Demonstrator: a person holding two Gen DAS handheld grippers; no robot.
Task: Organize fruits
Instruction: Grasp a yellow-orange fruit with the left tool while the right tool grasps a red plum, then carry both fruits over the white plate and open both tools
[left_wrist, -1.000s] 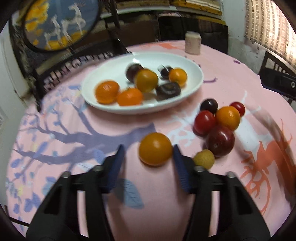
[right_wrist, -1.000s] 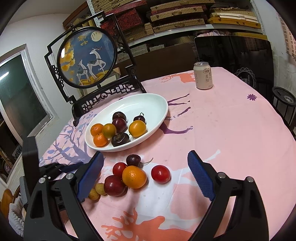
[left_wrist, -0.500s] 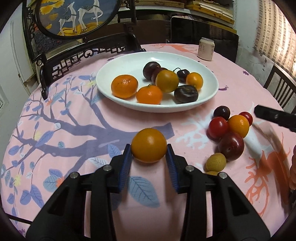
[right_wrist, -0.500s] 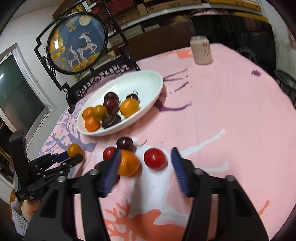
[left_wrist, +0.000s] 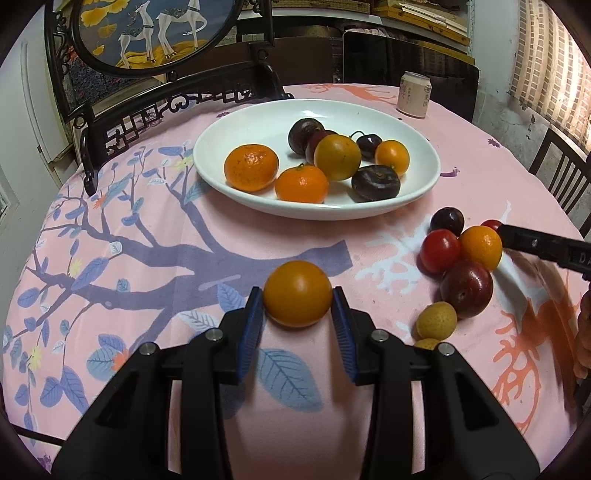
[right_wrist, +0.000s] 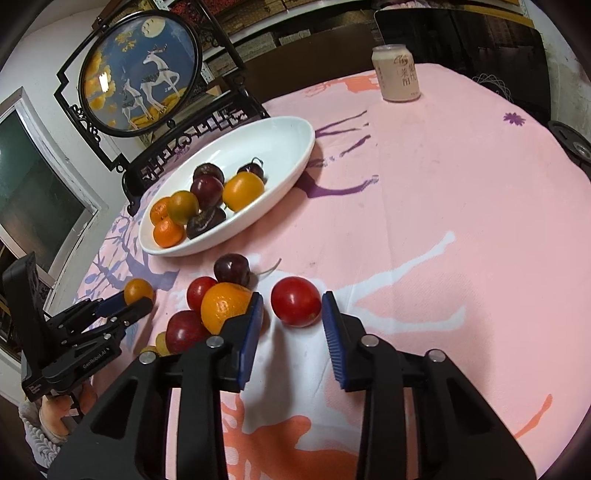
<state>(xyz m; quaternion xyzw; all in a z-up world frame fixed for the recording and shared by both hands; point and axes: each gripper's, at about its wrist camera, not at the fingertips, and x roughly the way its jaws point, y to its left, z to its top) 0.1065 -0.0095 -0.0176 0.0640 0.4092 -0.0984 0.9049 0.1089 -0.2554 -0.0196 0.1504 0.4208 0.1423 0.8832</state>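
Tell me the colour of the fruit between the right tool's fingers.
Red: a smooth, glossy red fruit. The right wrist view shows it best.

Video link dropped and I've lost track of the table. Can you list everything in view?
plate: one, white, mid-table
plated fruit: eight, four orange and four dark, clustered in the plate
loose fruit: six, orange, red, dark and yellow, piled on the cloth near the plate
red tomato: one, on the cloth beside the pile
orange fruit: one, in front of the plate
can: one, pale, far edge
deer screen: one, black frame, behind the plate
tablecloth: one, pink, patterned
left hand-held gripper: black, blue pads, gripping the orange fruit
right hand-held gripper: black, blue pads, jaws closing around the red tomato, gap left
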